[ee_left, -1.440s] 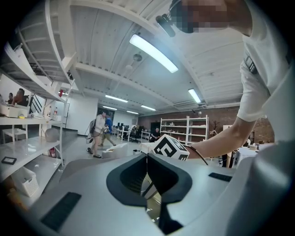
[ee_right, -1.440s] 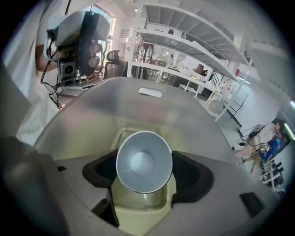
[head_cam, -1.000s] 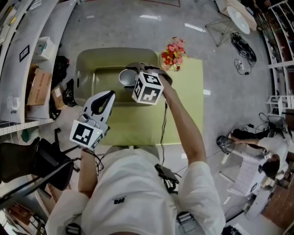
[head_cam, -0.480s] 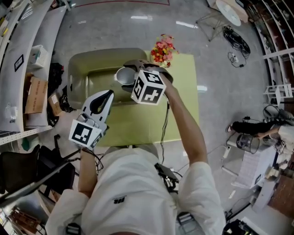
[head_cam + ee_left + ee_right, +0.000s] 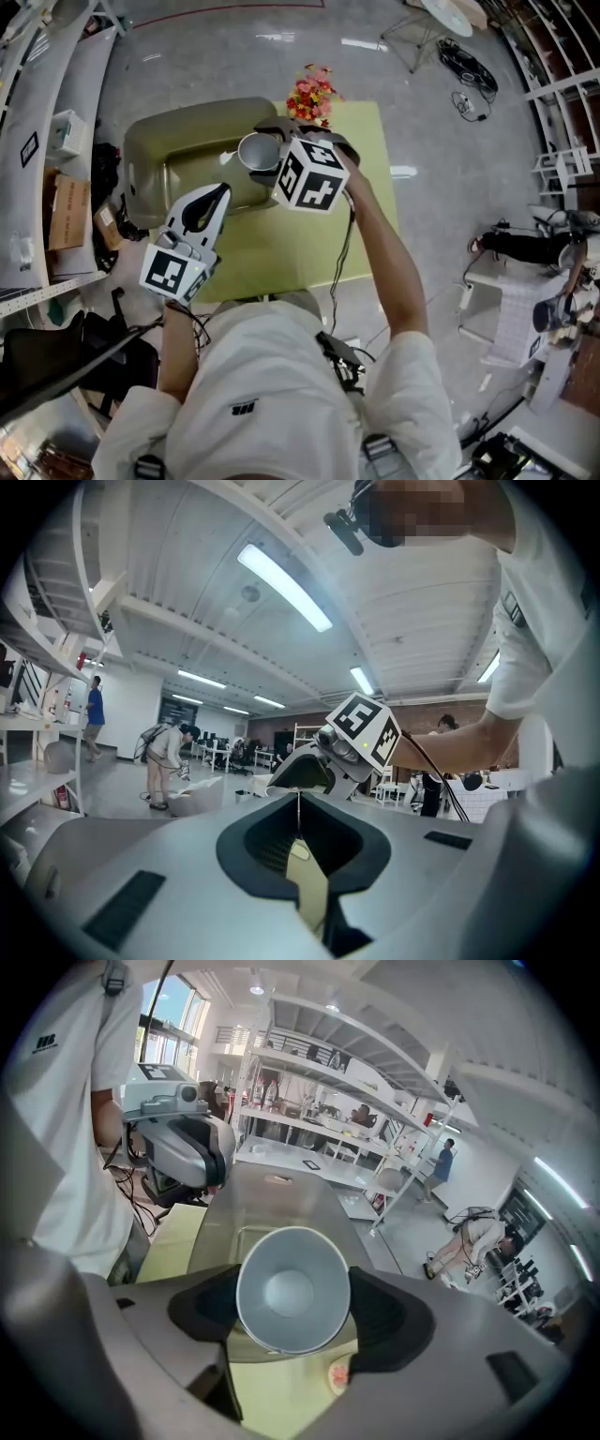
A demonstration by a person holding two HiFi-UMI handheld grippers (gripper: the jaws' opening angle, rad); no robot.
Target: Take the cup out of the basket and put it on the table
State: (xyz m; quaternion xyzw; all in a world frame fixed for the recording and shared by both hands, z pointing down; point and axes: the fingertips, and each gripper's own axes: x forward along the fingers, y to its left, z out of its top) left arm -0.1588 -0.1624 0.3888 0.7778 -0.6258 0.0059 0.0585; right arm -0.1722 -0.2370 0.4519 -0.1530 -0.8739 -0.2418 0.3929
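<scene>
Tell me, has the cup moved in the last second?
Yes. The cup, in the right gripper, has shifted toward the basket's right rim, nearer the flowers.

We see the cup (image 5: 292, 1288), a plain grey tapered one, gripped on both sides by the jaws of the right gripper (image 5: 294, 1309). Its open mouth faces us and its inside is empty. From the head view it hangs over the right end of the basket (image 5: 155, 155), a deep olive-green tub with rounded corners. The basket sits at the far left of the yellow-green table (image 5: 281, 248).
</scene>
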